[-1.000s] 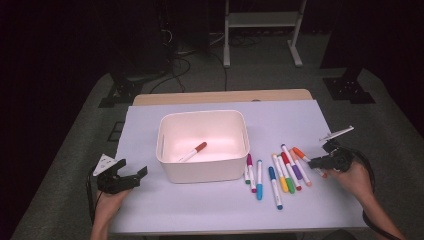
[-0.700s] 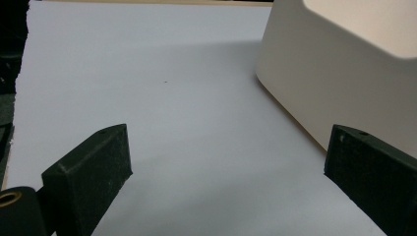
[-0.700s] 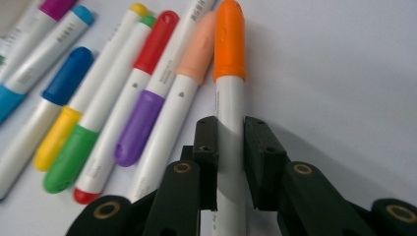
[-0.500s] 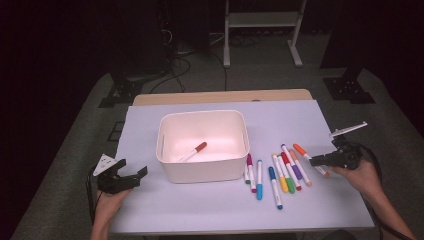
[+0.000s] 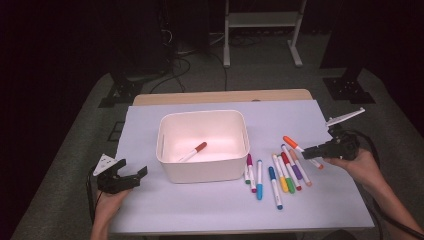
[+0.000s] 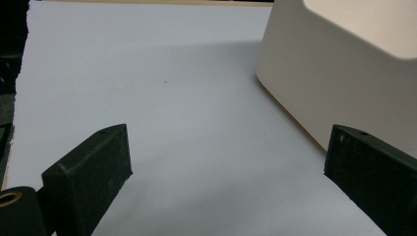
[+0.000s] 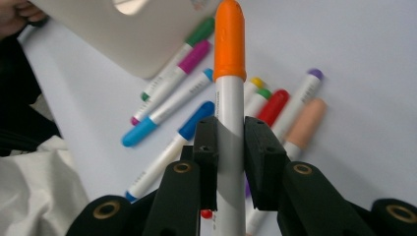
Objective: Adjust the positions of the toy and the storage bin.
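**Orange marker lifted from the row, bin waiting**

A dark room with a metal stand at the back surrounds a pale lavender surface (image 5: 210,205), lit from above. At its middle sits a white plastic bin (image 5: 202,170), open-topped and placed within reach of both hands, so it reads as the place where the pens are being collected; one red-capped marker (image 5: 192,151) already lies slanted on its floor. To the bin's right, loose markers (image 5: 280,172) lie roughly parallel on the surface, caps pointing away from the person: magenta, blue, yellow, green, red, purple and a peach one among them.

The right gripper (image 7: 230,135) hangs above the far end of that row. Its jaws are pinching the orange marker (image 7: 229,49) across the white barrel, below the cap, which leaves the pen sticking straight out ahead, clear of the others, probably for carrying it over the bin's rim.

The left gripper (image 5: 131,172) rests low near the surface's left edge, just beside the bin's wall, jaws spread with nothing between them; it seems parked out of the way.
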`<state>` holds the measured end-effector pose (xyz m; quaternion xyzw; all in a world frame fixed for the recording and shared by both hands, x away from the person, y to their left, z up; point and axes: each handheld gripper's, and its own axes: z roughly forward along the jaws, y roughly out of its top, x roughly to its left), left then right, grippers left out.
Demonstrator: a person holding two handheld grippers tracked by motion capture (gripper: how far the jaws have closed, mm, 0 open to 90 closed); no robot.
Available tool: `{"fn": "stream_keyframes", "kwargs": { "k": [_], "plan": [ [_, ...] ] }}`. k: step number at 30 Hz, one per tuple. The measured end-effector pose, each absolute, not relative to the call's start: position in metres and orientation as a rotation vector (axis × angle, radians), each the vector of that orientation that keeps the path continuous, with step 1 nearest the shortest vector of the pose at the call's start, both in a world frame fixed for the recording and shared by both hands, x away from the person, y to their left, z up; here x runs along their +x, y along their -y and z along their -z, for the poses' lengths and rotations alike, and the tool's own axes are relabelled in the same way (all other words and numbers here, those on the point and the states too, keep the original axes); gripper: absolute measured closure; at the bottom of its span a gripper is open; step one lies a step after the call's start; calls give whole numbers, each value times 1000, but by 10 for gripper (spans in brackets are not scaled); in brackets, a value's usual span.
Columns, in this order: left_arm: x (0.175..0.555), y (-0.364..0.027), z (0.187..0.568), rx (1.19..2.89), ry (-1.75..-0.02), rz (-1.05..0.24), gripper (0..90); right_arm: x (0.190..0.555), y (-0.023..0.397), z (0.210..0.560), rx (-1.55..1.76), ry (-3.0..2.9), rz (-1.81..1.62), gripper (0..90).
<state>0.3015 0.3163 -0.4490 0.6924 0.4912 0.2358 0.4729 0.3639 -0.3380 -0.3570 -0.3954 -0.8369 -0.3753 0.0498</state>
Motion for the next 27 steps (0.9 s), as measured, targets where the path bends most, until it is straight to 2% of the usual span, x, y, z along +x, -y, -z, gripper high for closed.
{"fn": "stream_keyframes", "kwargs": {
  "k": [16,27],
  "plan": [
    [301,-316,449,1695,-1202,-577,25,370,270,285,-877,2618,1160,756],
    [301,-317,449,1692,-1203,-575,25,376,225,255,-727,2661,1140,756]
  ]
}}
